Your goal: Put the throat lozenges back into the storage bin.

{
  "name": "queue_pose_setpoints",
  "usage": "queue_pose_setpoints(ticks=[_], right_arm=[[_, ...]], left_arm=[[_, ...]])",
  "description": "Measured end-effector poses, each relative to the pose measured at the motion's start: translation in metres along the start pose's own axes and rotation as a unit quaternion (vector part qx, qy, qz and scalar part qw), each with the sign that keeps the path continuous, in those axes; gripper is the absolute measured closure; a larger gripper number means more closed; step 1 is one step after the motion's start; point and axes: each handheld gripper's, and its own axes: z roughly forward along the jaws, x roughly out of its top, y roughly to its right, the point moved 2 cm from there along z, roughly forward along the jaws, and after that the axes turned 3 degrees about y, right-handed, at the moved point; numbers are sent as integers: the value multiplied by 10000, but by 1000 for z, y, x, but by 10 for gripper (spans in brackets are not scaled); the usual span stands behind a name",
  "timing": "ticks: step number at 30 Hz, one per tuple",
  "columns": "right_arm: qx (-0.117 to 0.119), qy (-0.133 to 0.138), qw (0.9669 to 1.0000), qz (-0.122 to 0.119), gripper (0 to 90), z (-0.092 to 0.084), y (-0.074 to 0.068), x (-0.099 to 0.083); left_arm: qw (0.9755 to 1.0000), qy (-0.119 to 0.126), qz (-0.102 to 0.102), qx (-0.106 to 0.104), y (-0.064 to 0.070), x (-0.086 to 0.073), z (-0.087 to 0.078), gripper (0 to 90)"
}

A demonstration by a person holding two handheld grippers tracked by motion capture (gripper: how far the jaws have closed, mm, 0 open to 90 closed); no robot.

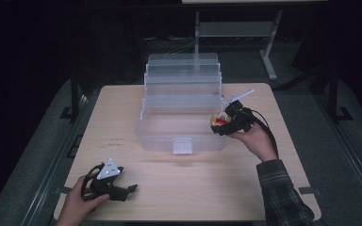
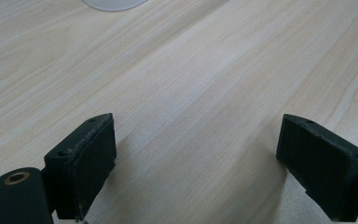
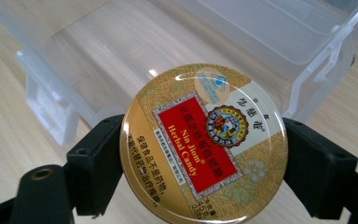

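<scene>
A round gold candy tin [image 3: 204, 144] with a red label sits clamped between the two black jaws of my right gripper [image 3: 204, 163]. In the high view that gripper [image 1: 221, 123] holds the candy tin [image 1: 219, 119] above the right end of a clear plastic tiered box [image 1: 181, 134], whose trays are stepped open. My left gripper [image 1: 131, 188] rests low on the table's near left, held by a hand. In the left gripper view its jaws stand wide apart over bare wood, with nothing between the left gripper's [image 2: 196, 163] pads.
The clear box [image 3: 177, 42] lies just beyond the tin, with its front latch [image 1: 182, 146] facing me. The wooden table [image 1: 193, 188] has bare room in front of the box. A metal stand [image 1: 268, 42] stands beyond the far edge.
</scene>
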Motion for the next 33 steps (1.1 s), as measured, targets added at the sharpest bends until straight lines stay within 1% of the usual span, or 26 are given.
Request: queue_pose_setpoints(ticks=[2, 6, 18, 29, 33], right_arm=[[10, -22, 10000, 30, 195, 3, 0, 2], [31, -52, 10000, -7, 195, 9, 1, 4], [60, -175, 9998, 25, 194, 25, 2, 7], [76, -242, 9997, 0, 189, 27, 1, 6], [70, -190, 9998, 31, 184, 26, 1, 7]], left_arm=[[10000, 0, 0, 0, 0, 0, 0, 111], [10000, 0, -1, 0, 0, 0, 0, 111], [10000, 0, 0, 0, 0, 0, 0, 111], [10000, 0, 0, 0, 0, 0, 0, 111], [10000, -3, 3, 0, 0, 0, 0, 111]])
